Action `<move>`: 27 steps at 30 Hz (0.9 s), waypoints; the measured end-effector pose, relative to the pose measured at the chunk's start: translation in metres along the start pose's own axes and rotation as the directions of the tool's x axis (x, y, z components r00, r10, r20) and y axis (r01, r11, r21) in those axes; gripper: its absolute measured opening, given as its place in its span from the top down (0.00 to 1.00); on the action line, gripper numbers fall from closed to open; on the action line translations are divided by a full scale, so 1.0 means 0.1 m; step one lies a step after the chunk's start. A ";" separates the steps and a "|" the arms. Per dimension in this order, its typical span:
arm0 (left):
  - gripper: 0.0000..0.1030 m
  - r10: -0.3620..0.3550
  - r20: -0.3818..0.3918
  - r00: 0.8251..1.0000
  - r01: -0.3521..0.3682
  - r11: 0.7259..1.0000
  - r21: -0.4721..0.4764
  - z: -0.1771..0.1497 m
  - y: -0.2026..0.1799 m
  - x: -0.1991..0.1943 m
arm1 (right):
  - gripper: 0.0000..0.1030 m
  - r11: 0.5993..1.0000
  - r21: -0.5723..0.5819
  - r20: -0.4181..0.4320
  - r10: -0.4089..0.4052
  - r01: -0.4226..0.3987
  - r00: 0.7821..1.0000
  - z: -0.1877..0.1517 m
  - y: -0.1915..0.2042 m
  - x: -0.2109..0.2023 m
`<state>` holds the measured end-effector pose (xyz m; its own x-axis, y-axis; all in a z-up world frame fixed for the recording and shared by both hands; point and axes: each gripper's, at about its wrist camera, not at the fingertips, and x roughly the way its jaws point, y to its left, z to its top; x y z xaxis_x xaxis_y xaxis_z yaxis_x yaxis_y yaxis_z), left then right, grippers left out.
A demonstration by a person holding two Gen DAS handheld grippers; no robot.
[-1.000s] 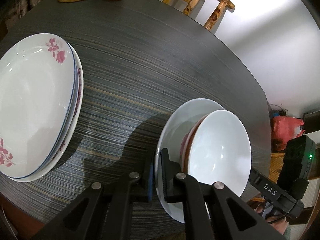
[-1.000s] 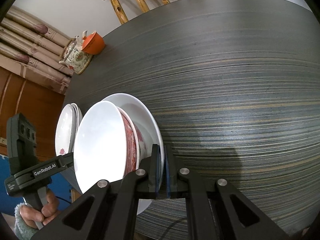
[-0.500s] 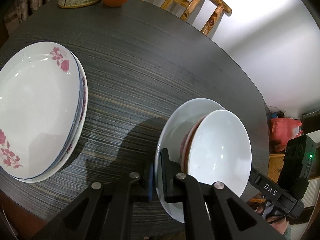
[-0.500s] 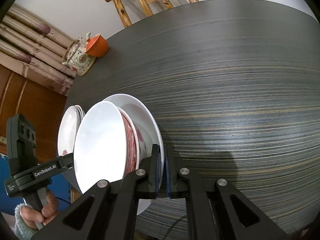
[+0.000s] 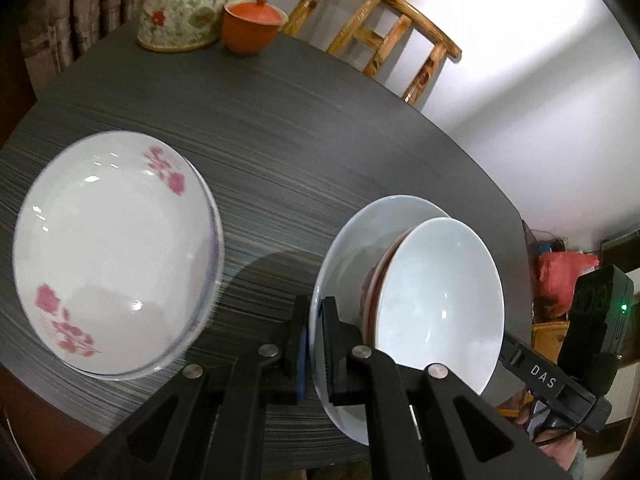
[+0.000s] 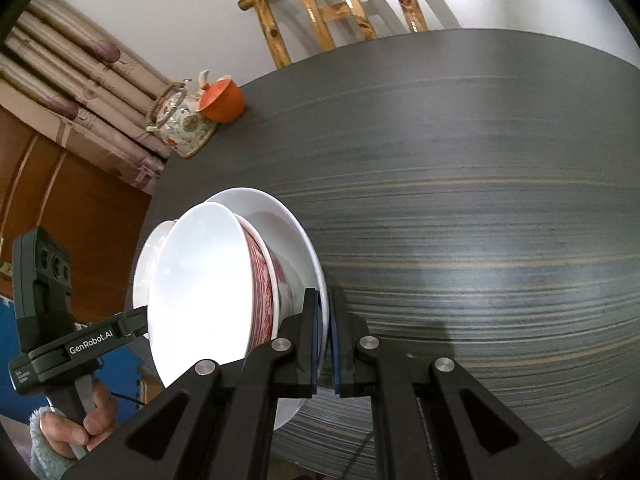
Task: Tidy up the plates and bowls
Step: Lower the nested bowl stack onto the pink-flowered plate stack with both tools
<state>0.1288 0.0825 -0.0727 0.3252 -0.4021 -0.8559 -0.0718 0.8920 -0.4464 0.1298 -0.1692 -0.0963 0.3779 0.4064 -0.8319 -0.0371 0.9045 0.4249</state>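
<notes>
White plate point(image 5: 360, 248) carrying a red-patterned bowl point(image 6: 262, 276) with a white interior, held above the dark striped tabletop point(image 5: 280, 152) at opposite rim edges. The left gripper point(image 5: 314, 344) has its fingers pinching the plate rim at 6 o'clock in the left wrist view; the right gripper point(image 6: 325, 344) has its fingers pinching the far rim likewise. Stacked floral plates point(image 5: 116, 256) lie on the tabletop at 9 o'clock of the held plate, well apart. A floral teapot point(image 5: 182, 8) and orange lidded cup point(image 5: 252, 26) stand at 11 o'clock by the far edge; a wooden chair point(image 5: 384, 36) stands beyond at 1 o'clock. A hand point(image 6: 76, 424) grips the left handle.
</notes>
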 end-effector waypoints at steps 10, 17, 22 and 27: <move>0.96 0.038 0.058 0.998 -0.036 0.998 -0.043 0.16 0.35 -0.41 | 0.92 0.997 -0.071 -0.011 0.040 -0.040 0.999 0.15 0.52 0.12; 0.96 0.066 0.085 0.994 -0.059 0.994 -0.089 0.17 0.70 -0.66 | 0.92 0.990 -0.122 -0.041 0.062 -0.067 0.997 0.18 0.94 0.29; 0.96 0.075 0.100 0.992 -0.061 0.989 -0.132 0.15 1.05 -0.84 | 0.92 0.985 -0.156 -0.062 0.069 -0.078 0.996 0.15 1.24 0.43; 0.96 0.092 0.108 0.990 -0.074 0.984 -0.164 0.16 1.32 -0.97 | 0.92 0.980 -0.176 -0.092 0.078 -0.093 0.993 0.13 1.52 0.60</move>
<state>0.1029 0.2424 -0.0439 0.4175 -0.2933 -0.8600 -0.2496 0.8731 -0.4189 0.1582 -0.0093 -0.0769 0.2870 0.4856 -0.8258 -0.2339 0.8715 0.4311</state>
